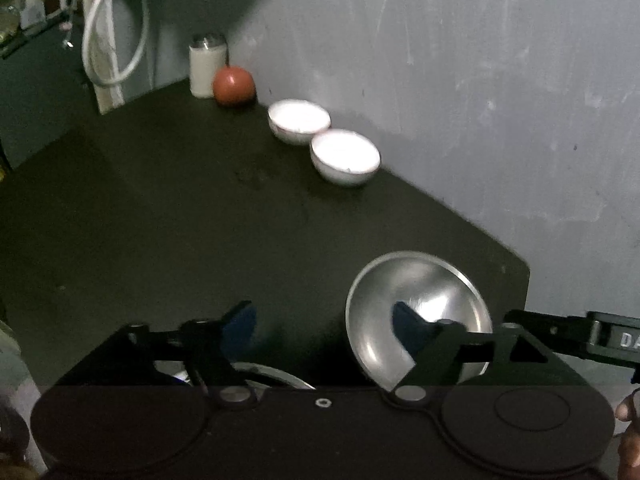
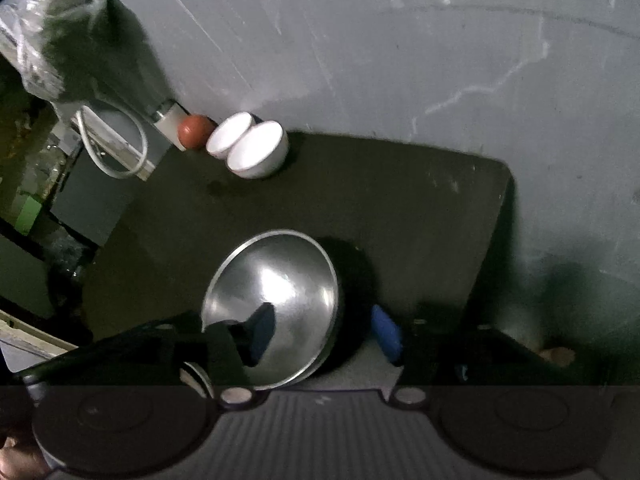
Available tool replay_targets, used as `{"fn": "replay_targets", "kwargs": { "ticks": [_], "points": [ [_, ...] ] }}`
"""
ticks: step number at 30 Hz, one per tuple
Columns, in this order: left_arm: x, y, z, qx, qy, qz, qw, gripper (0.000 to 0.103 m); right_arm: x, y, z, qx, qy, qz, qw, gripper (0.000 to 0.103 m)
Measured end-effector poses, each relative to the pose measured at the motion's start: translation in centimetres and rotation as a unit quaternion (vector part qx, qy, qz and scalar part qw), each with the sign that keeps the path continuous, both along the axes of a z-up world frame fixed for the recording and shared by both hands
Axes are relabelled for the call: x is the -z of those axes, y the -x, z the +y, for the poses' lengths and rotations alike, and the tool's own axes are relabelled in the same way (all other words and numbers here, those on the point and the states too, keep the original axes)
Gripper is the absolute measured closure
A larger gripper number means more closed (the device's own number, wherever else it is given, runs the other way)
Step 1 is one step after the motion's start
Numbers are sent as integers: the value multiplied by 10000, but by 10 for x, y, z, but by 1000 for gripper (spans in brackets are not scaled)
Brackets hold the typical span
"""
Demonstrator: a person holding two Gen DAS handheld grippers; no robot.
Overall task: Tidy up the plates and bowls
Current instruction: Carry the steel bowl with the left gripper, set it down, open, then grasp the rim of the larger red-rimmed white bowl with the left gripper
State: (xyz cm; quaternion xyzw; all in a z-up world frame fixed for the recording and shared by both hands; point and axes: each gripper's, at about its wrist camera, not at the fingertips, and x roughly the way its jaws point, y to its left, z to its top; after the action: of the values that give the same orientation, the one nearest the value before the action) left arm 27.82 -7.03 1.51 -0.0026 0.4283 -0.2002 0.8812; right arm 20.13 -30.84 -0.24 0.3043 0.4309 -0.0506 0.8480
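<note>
Steel bowl [image 1: 416,312] sits on the dark surface [image 1: 160,220] right under both hand-held grippers, left [image 1: 324,320] and right [image 2: 326,332], jaws wide, gripping nothing. Two white bowls [image 1: 324,140] wait well ahead by the wall; looks like stacking remains.

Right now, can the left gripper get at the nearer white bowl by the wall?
Probably yes: the left gripper is open and empty, and bare table lies between it and the nearer white bowl. The steel bowl sits off to its right.

Home kitchen corner, dark counter [image 1: 160,220] against scuffed grey wall [image 1: 480,60], white bowls [image 1: 345,157], tomato [image 1: 233,85] (far left), steel bowl [image 1: 416,316] near.
</note>
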Motion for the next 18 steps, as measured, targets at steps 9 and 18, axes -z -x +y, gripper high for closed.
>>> {"fn": "replay_targets", "kwargs": {
  "ticks": [9, 18],
  "points": [
    [-18, -4, 15, -322, 281, -275, 9987, 1, -36, 6, 2, -186, 271, -492, 9982, 2],
    [-1, -61, 14, -728, 312, -121, 9968, 1, -34, -27, 3, -363, 367, -664, 9965, 0]
  ]
}}
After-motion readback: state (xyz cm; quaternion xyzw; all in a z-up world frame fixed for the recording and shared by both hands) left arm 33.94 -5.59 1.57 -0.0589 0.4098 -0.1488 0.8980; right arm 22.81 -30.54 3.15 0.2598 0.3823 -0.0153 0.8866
